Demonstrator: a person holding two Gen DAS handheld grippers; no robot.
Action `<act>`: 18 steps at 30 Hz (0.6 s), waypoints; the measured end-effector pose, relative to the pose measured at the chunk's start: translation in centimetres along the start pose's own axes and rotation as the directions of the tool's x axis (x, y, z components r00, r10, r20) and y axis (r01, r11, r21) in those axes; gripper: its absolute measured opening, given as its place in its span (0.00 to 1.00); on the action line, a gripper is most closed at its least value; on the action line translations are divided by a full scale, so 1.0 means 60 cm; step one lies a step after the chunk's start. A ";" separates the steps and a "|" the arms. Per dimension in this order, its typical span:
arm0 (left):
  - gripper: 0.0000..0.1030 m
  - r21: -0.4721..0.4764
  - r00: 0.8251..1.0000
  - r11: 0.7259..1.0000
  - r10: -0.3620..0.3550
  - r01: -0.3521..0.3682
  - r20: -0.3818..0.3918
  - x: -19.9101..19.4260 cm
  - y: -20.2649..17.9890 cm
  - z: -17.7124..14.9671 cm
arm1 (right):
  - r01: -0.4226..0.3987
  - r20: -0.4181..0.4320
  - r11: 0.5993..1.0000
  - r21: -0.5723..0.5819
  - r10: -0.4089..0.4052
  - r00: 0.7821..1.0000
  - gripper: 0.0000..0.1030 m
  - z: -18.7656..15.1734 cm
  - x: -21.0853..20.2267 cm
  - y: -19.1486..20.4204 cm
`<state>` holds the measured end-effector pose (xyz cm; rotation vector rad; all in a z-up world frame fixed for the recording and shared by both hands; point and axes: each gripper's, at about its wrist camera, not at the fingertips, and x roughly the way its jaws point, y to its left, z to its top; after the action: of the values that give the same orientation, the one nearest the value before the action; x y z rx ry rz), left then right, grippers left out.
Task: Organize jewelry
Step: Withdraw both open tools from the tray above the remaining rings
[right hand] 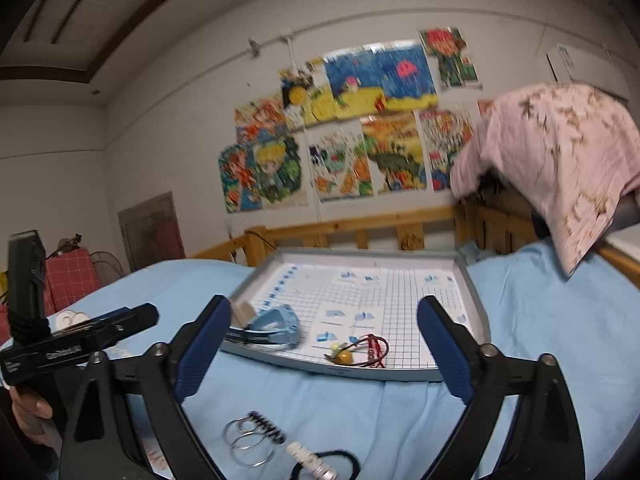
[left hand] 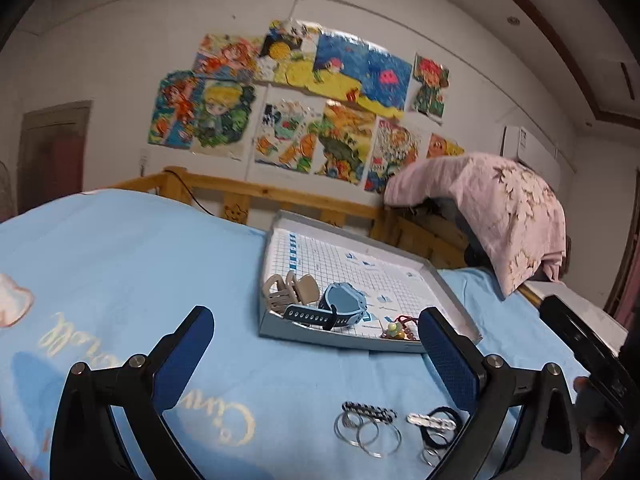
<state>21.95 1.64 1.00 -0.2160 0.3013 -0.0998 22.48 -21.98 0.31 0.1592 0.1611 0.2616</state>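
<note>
Across the middle of both frames, a shallow grey tray (left hand: 276, 236) is lying on the blue bed sheet (left hand: 120, 248). Inside it, near the front edge, a beige hair claw (left hand: 286, 290), a blue watch (left hand: 340, 308) and a red cord bracelet with beads (right hand: 360, 350) are sitting side by side. My left gripper (left hand: 316, 356) is hovering with its jaws spread wide and released, holding nothing. My right gripper (right hand: 324, 344) is doing likewise, jaws released and empty. At the bottom of both frames, metal rings (left hand: 366, 432), a black-and-white hair clip (left hand: 370, 410), a silver clip (left hand: 430, 422) and a black hair tie (right hand: 340, 464) are resting on the sheet, outside the tray.
</note>
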 end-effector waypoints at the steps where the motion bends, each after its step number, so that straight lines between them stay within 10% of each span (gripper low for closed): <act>1: 1.00 -0.002 1.000 1.000 0.000 0.000 0.005 -0.010 0.000 -0.003 | -0.002 0.012 1.000 -0.010 0.002 1.000 0.95 0.000 -0.014 0.005; 18: 1.00 0.111 0.999 0.993 0.042 -0.044 0.020 -0.149 -0.042 -0.098 | 0.072 -0.030 0.996 -0.050 -0.074 0.997 0.96 -0.074 -0.204 0.018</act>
<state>11.50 -0.79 -1.39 -0.0992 0.2821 -0.0719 9.72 -23.63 -2.15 0.1008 0.1919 0.1952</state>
